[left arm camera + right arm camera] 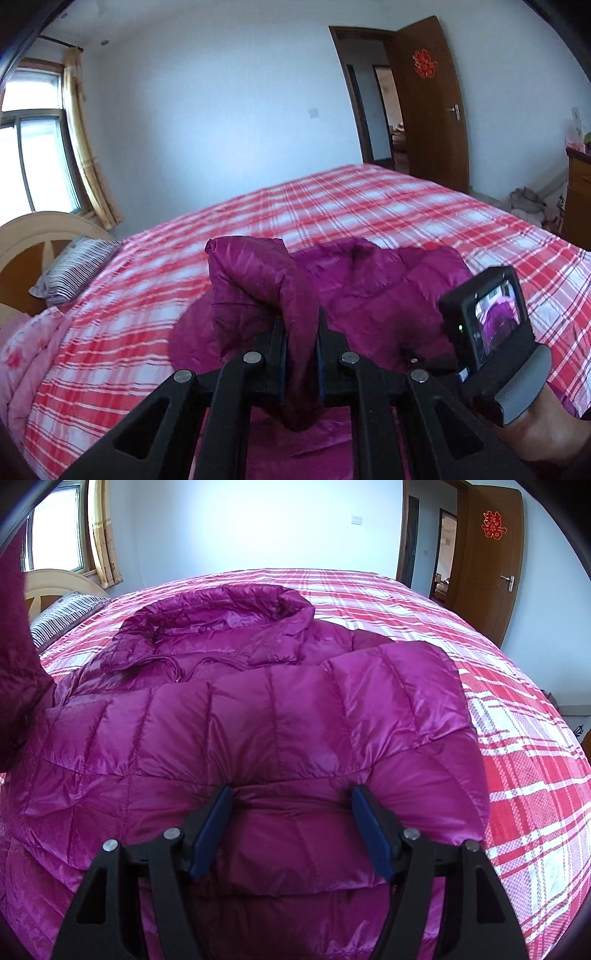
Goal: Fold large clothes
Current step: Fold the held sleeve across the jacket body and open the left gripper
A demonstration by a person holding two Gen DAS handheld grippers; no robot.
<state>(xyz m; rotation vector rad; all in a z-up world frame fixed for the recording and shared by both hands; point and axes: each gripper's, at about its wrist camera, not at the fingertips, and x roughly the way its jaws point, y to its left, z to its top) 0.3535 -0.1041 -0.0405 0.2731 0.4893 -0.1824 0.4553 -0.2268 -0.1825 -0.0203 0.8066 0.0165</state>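
A shiny purple quilted jacket (pixel 258 720) lies spread on the red plaid bed (pixel 517 757), its hood (pixel 221 609) at the far end. My right gripper (pixel 293 805) is open and rests low on the folded body, with a bulge of jacket fabric between its blue pads (pixel 212 827). My left gripper (pixel 301 332) is shut on a purple sleeve (pixel 251 266), which is lifted above the bed and drapes over the fingers. The same raised sleeve (pixel 18 646) fills the left edge of the right wrist view. The right gripper's screen unit (pixel 487 317) shows at the left view's right side.
A striped pillow (pixel 77 269) and a wooden headboard (pixel 29 236) sit at the left, beside a pink floral quilt (pixel 26 350). An open brown door (pixel 432 103) and a wooden dresser (pixel 580 192) stand beyond the bed. A hand (pixel 535 424) holds the right gripper.
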